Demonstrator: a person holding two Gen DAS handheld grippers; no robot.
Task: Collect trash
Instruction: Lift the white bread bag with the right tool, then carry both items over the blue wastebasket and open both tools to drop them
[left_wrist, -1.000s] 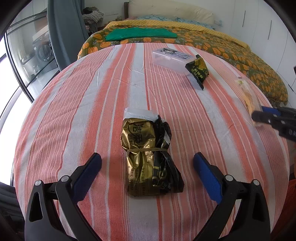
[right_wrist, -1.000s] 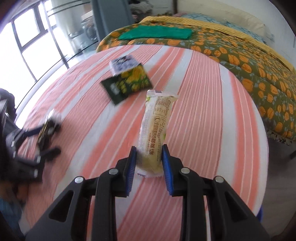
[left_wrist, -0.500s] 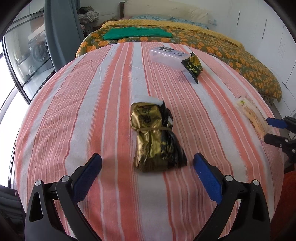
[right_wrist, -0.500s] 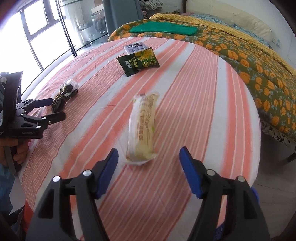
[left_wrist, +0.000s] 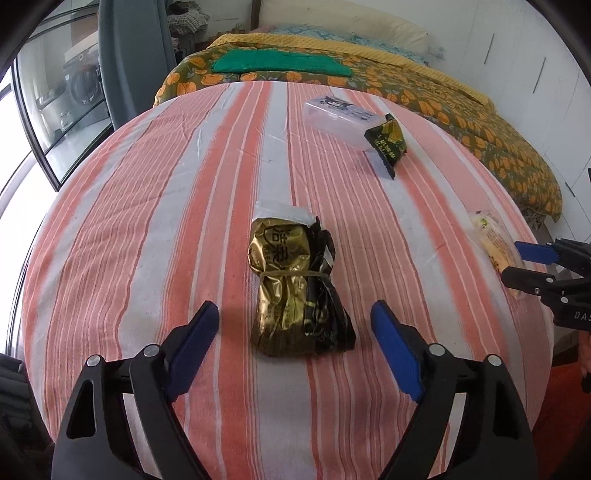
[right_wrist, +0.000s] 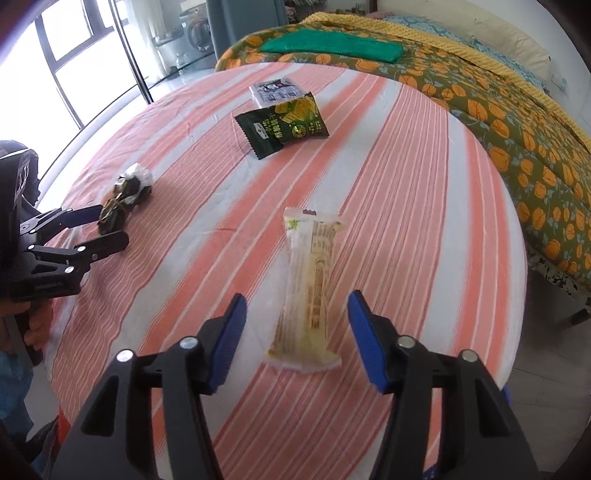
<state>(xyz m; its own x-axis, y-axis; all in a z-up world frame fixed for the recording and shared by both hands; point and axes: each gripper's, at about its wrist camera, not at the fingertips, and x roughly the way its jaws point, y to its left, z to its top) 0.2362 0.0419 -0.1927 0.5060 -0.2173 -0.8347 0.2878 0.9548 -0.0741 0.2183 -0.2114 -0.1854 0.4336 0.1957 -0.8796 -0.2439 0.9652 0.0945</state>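
Note:
A crumpled gold and black wrapper (left_wrist: 291, 280) tied with a band lies on the striped tablecloth (left_wrist: 147, 221). It sits between the blue pads of my left gripper (left_wrist: 293, 321), whose jaws are closing without touching it. A long yellow-white packet (right_wrist: 312, 288) lies between the pads of my right gripper (right_wrist: 297, 306), whose jaws are also closing, with gaps on both sides. In the right wrist view the left gripper (right_wrist: 110, 226) appears at the left edge by the gold wrapper (right_wrist: 125, 192). In the left wrist view the right gripper (left_wrist: 511, 260) straddles the packet (left_wrist: 493, 236).
A dark green snack packet (right_wrist: 282, 123) leans on a clear plastic box (right_wrist: 275, 90) at the table's far side. Beyond stands a bed with an orange-patterned cover (right_wrist: 498, 110) and a folded green cloth (right_wrist: 332, 46). The table edge (right_wrist: 517, 295) drops off to the right.
My right gripper let go of the long packet, opened wide and drew back, then narrowed again. The left jaws have come closer together around the gold wrapper.

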